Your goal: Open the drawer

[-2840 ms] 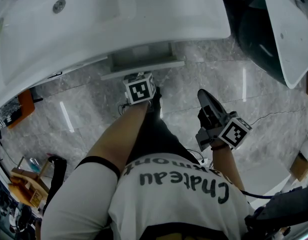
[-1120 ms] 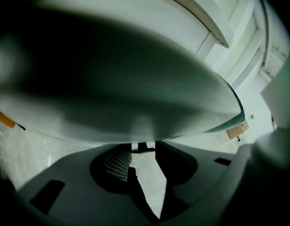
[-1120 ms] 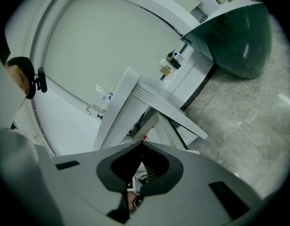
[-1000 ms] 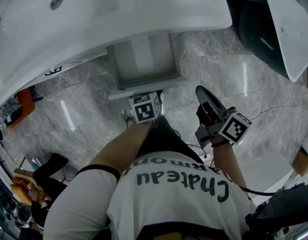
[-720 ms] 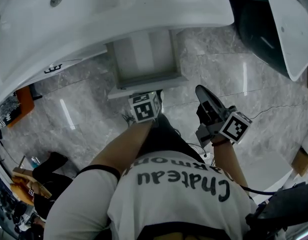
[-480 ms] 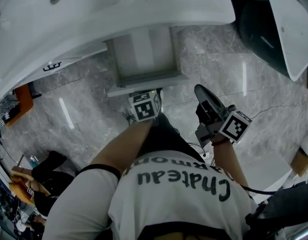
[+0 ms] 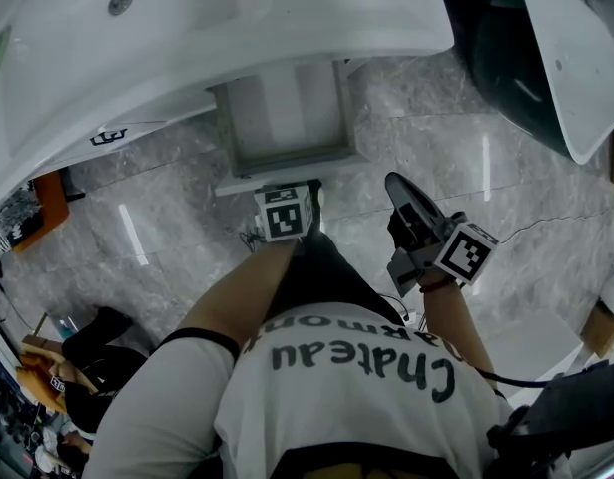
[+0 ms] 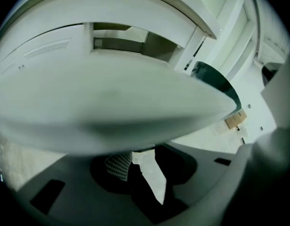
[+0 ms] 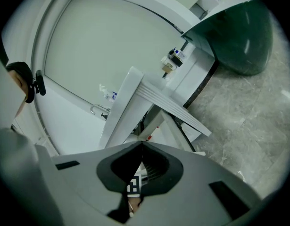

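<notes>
- drawer [image 7: 285,118] is pulled well out from under the white desk [image 7: 237,28]. Its bare inside is open to the head view and its front panel sits on the person's side, so I'd call the opening essentially done.
- left gripper [image 8: 144,158] is right at that front panel. Its fingers are pinched to a narrow gap with a pale sliver in it, which I read as the panel's lower lip. The tips run under the blurred panel edge, so that's a judgement.
- Risk 1: the bite looks shallow and near the edge. Any twist or downward drag of the wrist could pop the lip out.
- Risk 2: pulling further could run the drawer off its runners or slam a stop, and no view shows how much travel is left.
- Risk 3: the left forearm [image 7: 242,297] and the body are directly behind the panel, leaving little room to back up. A cramped pull would skew sideways and could bind the drawer.
- right gripper [image 9: 142,147] is idle, fingers pressed together on nothing, and is held to the right, apart from the drawer. Swung left, it could clip the drawer's corner.
- cable [image 7: 546,230] lies on the floor at right, a snag risk when stepping back.
</notes>
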`<state>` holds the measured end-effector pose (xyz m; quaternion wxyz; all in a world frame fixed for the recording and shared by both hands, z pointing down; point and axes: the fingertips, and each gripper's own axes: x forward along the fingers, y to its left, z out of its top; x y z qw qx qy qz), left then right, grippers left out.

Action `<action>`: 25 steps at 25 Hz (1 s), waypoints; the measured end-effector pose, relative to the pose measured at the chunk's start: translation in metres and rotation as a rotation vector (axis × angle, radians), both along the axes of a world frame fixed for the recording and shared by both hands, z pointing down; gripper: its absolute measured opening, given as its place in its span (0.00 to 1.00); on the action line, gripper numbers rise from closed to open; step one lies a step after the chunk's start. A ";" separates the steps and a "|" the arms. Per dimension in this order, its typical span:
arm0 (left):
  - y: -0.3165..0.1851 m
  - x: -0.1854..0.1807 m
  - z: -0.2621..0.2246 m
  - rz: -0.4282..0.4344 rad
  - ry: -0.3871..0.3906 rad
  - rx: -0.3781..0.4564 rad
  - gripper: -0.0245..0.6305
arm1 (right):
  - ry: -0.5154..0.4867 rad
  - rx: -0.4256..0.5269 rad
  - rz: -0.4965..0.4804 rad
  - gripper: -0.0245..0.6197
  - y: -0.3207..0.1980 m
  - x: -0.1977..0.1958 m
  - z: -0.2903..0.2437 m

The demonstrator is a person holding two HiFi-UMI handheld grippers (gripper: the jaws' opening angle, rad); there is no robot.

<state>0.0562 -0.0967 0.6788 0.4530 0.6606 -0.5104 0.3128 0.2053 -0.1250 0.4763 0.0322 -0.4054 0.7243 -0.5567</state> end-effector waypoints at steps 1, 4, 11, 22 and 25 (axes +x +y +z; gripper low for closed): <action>0.002 0.000 -0.002 0.023 -0.015 -0.005 0.26 | -0.003 0.009 -0.003 0.05 -0.001 0.000 -0.005; 0.004 -0.001 -0.007 0.060 -0.030 -0.020 0.25 | 0.003 0.035 0.002 0.05 -0.006 0.003 -0.018; 0.018 -0.013 -0.026 0.109 -0.082 -0.028 0.16 | 0.005 0.075 0.000 0.05 -0.008 0.005 -0.044; 0.024 -0.071 -0.111 0.019 -0.110 0.100 0.09 | -0.044 0.172 -0.103 0.05 -0.028 -0.042 -0.085; 0.008 -0.099 -0.140 -0.025 -0.117 0.178 0.09 | -0.039 0.188 -0.107 0.05 -0.036 -0.055 -0.097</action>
